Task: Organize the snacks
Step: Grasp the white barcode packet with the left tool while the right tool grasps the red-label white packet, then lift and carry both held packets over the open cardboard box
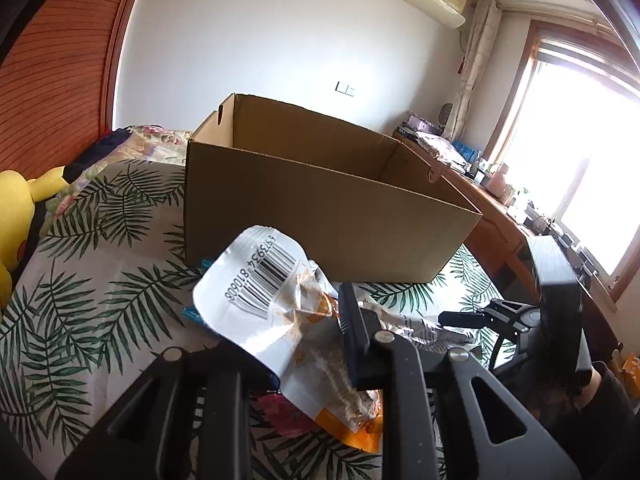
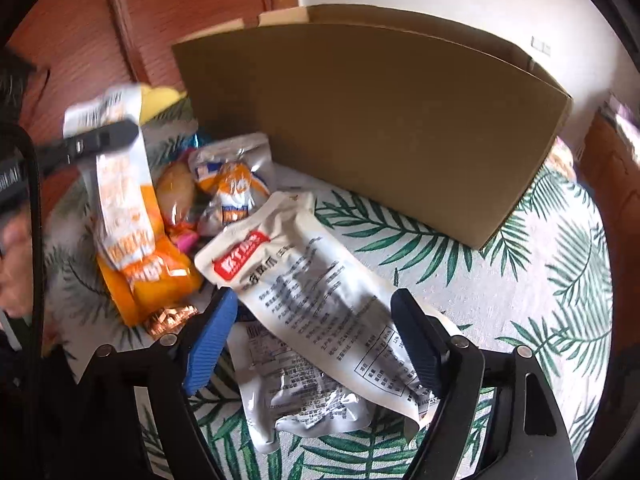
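My left gripper [image 1: 308,344] is shut on a white and orange snack bag [image 1: 260,296] and holds it above the bed, in front of the open cardboard box [image 1: 320,204]. In the right wrist view the same bag [image 2: 124,216] hangs from the left gripper [image 2: 100,140]. My right gripper [image 2: 316,340] is open, its jaws on either side of a white snack pouch with a red label [image 2: 304,288] that lies on the bedspread. A second white pouch [image 2: 288,396] lies under it. More snack packs [image 2: 228,184] are piled by the box [image 2: 380,120].
The leaf-print bedspread [image 2: 540,300] covers the bed. A yellow plush toy [image 1: 12,216] sits at the left. A wooden desk with clutter [image 1: 492,184] stands by the window on the right. The right gripper shows in the left wrist view [image 1: 520,320].
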`<state>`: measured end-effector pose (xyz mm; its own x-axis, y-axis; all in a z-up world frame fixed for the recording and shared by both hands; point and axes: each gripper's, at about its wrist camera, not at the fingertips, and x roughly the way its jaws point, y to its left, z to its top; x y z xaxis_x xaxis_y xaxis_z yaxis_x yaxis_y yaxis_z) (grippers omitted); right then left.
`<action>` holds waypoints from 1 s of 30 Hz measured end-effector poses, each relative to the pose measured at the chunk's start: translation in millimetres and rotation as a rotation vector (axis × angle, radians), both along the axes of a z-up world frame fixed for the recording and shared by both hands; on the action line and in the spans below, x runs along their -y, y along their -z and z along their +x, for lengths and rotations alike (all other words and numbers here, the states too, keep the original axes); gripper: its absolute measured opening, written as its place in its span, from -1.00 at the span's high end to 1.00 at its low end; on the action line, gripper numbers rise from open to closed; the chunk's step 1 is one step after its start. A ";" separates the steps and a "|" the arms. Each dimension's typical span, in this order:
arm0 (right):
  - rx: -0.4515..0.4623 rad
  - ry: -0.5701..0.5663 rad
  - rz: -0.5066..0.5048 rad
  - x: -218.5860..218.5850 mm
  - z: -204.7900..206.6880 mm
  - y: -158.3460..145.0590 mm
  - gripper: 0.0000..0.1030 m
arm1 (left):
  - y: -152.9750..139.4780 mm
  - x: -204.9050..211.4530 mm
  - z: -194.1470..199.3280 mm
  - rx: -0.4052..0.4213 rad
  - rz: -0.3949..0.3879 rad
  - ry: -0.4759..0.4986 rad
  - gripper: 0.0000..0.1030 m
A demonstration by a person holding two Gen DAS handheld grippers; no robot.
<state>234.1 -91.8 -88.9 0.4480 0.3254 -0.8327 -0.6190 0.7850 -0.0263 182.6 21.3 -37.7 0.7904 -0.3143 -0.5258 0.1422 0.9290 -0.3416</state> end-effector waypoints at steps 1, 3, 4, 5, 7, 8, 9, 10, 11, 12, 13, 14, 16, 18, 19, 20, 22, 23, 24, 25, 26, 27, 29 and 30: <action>0.014 -0.009 -0.023 -3.5 -2.5 1.1 -0.64 | -0.5 -0.8 0.4 0.001 -0.002 0.000 0.61; 0.025 -0.007 -0.058 -9.3 -2.7 3.3 -0.64 | -1.0 -0.2 1.2 0.002 -0.001 0.003 0.61; 0.024 -0.004 -0.064 -12.2 -0.8 4.2 -0.64 | -1.3 0.0 2.2 0.002 -0.001 0.006 0.61; 0.019 0.004 -0.070 -14.8 2.2 5.3 -0.64 | -1.7 0.4 2.9 0.003 -0.002 0.010 0.61; 0.012 0.010 -0.076 -18.9 13.1 8.5 -0.64 | -2.2 1.9 2.8 0.005 -0.003 0.018 0.62; 0.010 0.009 -0.079 -24.4 17.8 11.1 -0.64 | -2.2 2.5 2.5 0.007 -0.003 0.022 0.62; 0.004 0.011 -0.083 -26.7 22.2 13.6 -0.64 | -2.7 2.8 2.6 0.007 -0.003 0.023 0.62; -0.006 0.012 -0.066 -27.2 26.1 13.8 -0.65 | -3.0 3.1 2.3 0.008 -0.002 0.026 0.62; -0.020 0.015 -0.054 -27.7 30.8 14.7 -0.64 | -3.2 3.9 2.4 0.008 -0.001 0.028 0.62; -0.035 0.022 -0.031 -27.6 36.0 15.8 -0.65 | -2.8 4.1 2.3 0.008 0.000 0.030 0.62; -0.029 0.030 -0.029 -27.7 38.2 15.9 -0.66 | -2.8 4.1 2.3 0.007 0.000 0.031 0.62; -0.025 0.032 -0.027 -27.6 39.8 15.5 -0.62 | -3.0 4.3 2.1 0.007 -0.001 0.033 0.62; -0.024 0.033 -0.019 -28.3 40.0 14.0 -0.40 | -3.7 4.7 1.2 0.010 0.002 0.038 0.62; -0.028 0.033 -0.015 -28.8 41.0 12.7 -0.26 | -4.9 5.1 1.1 0.011 0.002 0.041 0.62; -0.027 0.030 -0.011 -28.8 39.1 11.6 -0.19 | -5.4 5.1 1.5 0.011 0.003 0.043 0.62; -0.018 0.029 -0.010 -28.3 37.5 9.5 -0.10 | -6.0 4.8 1.6 0.013 0.003 0.044 0.62; 0.002 0.038 -0.015 -32.7 33.4 4.7 -0.01 | -8.3 4.8 1.6 0.015 -0.001 0.047 0.63; 0.009 0.044 -0.020 -32.2 31.7 3.0 0.04 | -9.2 5.3 1.6 0.016 -0.001 0.048 0.63; 0.019 0.050 -0.026 -32.1 30.5 1.7 0.06 | -10.4 6.1 1.3 0.018 -0.001 0.050 0.63; 0.030 0.056 -0.028 -31.9 27.4 1.7 0.10 | -11.7 7.3 0.6 0.021 0.002 0.052 0.63; 0.041 0.063 -0.028 -30.4 25.7 -0.1 0.12 | -12.6 8.7 0.2 0.024 0.007 0.054 0.63; 0.045 0.066 -0.024 -29.6 19.6 -0.1 0.13 | -13.4 10.0 -0.3 0.026 0.011 0.056 0.63; 0.058 0.072 -0.007 -24.2 13.6 -2.7 0.15 | -14.4 12.2 -1.0 0.027 0.015 0.061 0.63; 0.059 0.073 0.000 -22.9 13.7 -4.4 0.15 | -14.7 13.1 -1.0 0.027 0.016 0.063 0.63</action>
<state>247.8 -68.8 -84.5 0.5183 0.2907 -0.8043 -0.5579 0.8277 -0.0604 181.6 8.2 -23.0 0.7834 -0.3553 -0.5099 0.2092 0.9234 -0.3220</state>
